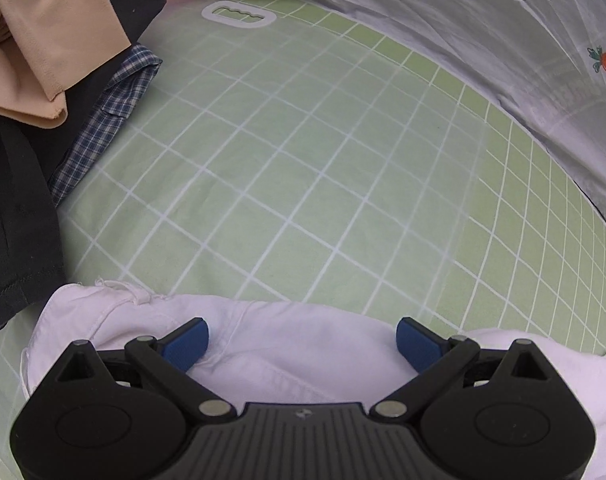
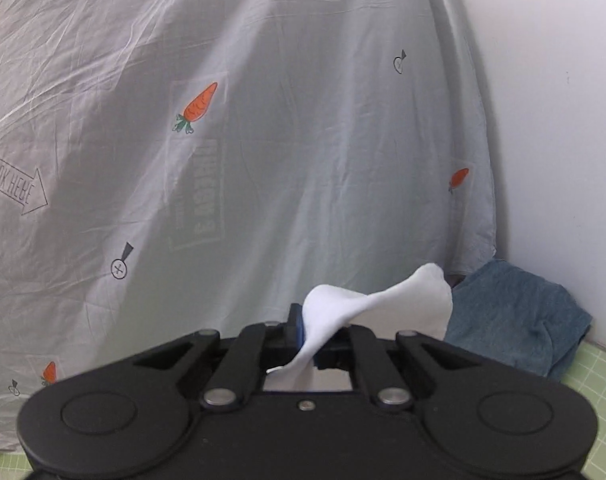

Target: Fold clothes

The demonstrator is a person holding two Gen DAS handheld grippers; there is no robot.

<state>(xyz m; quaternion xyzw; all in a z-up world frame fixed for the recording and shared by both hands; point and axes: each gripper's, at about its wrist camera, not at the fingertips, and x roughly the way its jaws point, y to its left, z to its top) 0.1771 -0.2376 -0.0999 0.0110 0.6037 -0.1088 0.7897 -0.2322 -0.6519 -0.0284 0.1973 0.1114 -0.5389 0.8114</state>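
Green sheeting ruled with white squares (image 1: 303, 152) covered the bed, and a pale grey quilt printed with carrots and arrows (image 2: 263, 140) was heaped along its far side against the wall. At the left edge lay a pile of clothes: a beige garment (image 1: 43, 40) on top of black fabric (image 1: 15, 208), with a blue checked shirt (image 1: 111, 108) beneath. The left gripper (image 1: 302, 342) hovered with its blue pads spread wide over a white shirt (image 1: 287, 344) lying on the sheet. The right gripper (image 2: 307, 334) was clamped tight on a fold of white cloth (image 2: 383, 304), lifted in front of the quilt. A blue-grey garment (image 2: 515, 316) sat crumpled in the corner.
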